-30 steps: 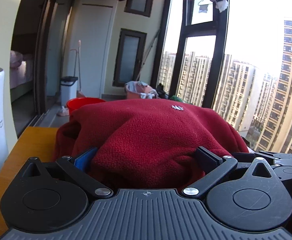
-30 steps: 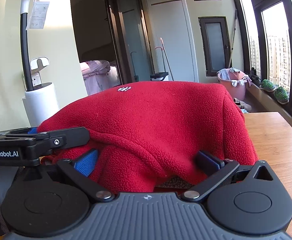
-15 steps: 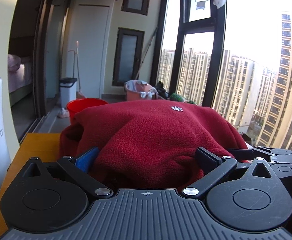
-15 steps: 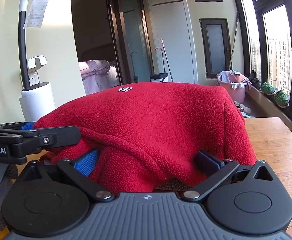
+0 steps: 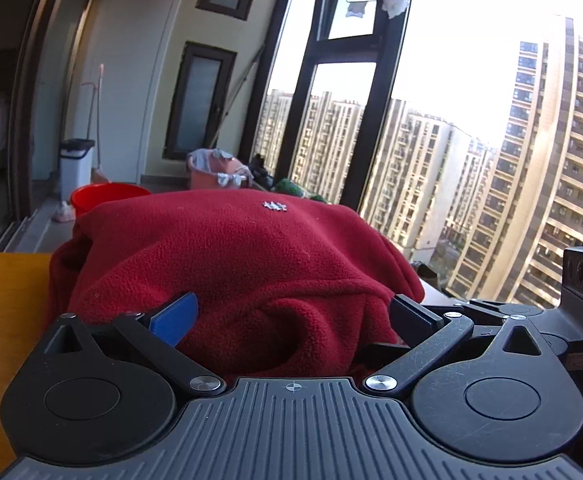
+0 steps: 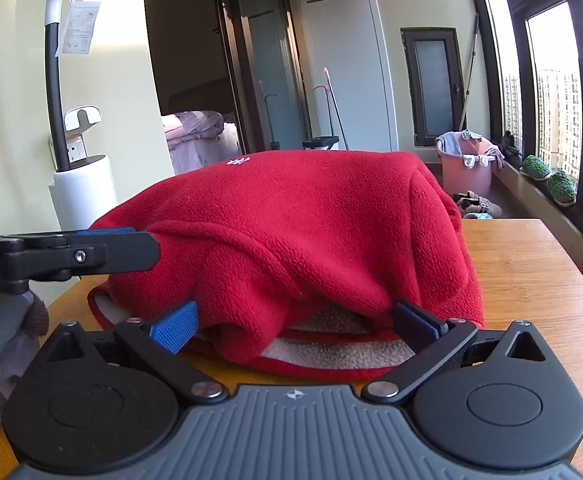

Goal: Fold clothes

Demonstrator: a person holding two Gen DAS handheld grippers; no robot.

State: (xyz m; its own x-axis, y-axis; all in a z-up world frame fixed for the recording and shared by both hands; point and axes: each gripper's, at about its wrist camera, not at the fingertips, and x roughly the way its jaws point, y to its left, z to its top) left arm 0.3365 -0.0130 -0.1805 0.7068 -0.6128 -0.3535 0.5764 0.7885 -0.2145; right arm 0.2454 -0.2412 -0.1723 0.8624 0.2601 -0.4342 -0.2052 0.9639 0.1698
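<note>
One red fleece garment [image 5: 227, 264] [image 6: 299, 240] lies bunched on the wooden surface [image 6: 531, 272] between two wide-open claws, left claw [image 5: 291, 316] and right claw [image 6: 295, 320], neither gripping.

Two wrist cameras, low and close over a wooden table [image 6: 531, 264]

Left looks toward the windows, right toward the inner doorway; both share the red fleece [image 5: 227, 264] [image 6: 291, 232], seemingly from adjacent sides.

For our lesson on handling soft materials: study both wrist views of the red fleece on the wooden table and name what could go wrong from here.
1. Both the left gripper and right gripper stand open around the bulky red fleece; closing may catch only the top layer, so the fold could slip apart.
2. The grippers sit close together, so they might collide.
3. The fleece lies near the wooden table edge and could slide off.
</note>
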